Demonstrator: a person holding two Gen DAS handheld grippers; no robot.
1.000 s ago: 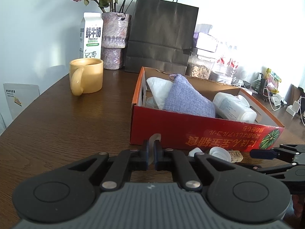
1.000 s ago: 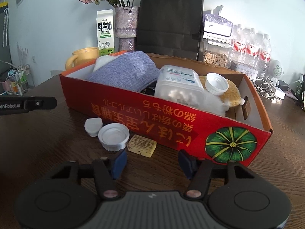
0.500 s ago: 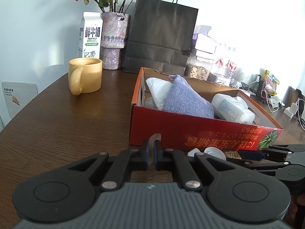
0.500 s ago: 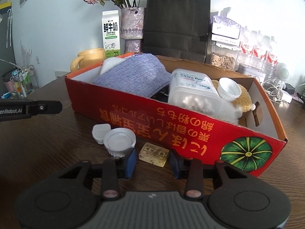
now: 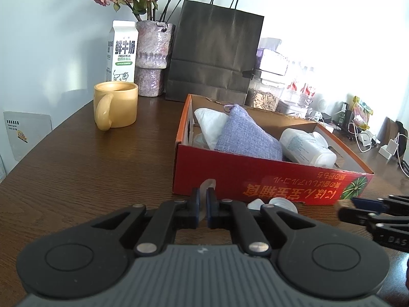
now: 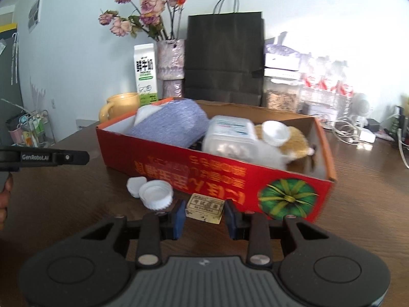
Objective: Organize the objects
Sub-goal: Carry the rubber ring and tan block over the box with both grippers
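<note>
L gripper [image 5: 203,204] sits low over the wood table [image 5: 76,168], angled down toward the near-left corner of the red box [image 5: 255,179]. Jaws pressed nearly together, pinching a small clear/translucent piece [image 5: 208,186] that sticks up between the blue pads; can't tell what it is. In R wrist view its finger [image 6: 53,157] reaches in level from the left edge, w/ a bit of the person's hand [image 6: 5,194] below it.

Just right of the L gripper, on the table in front of the box wall: small white cap [image 6: 136,185] touching a bigger ribbed white lid [image 6: 156,197].

R gripper [image 6: 204,216] next, pointing down-fwd at the box front. Jaws have just been closing; tan rectangular block [image 6: 205,207] sits between the blue pads, which look right against its ends — grip seems on, though frame is motion-blurred. Block sits close in front of the box wall, near the green pumpkin print [image 6: 287,199].

Inside box, l to r: white pouch [image 5: 209,125], purple-grey cloth bag [image 5: 245,135], white plastic bottle [image 6: 230,138], white cup-like lid [image 6: 276,133] on a tan fuzzy item [image 6: 294,143].

Behind, l to r: yellow mug [image 5: 116,103], milk carton [image 5: 122,51], vase w/ dried roses [image 5: 153,58], black paper bag [image 5: 214,51].
</note>
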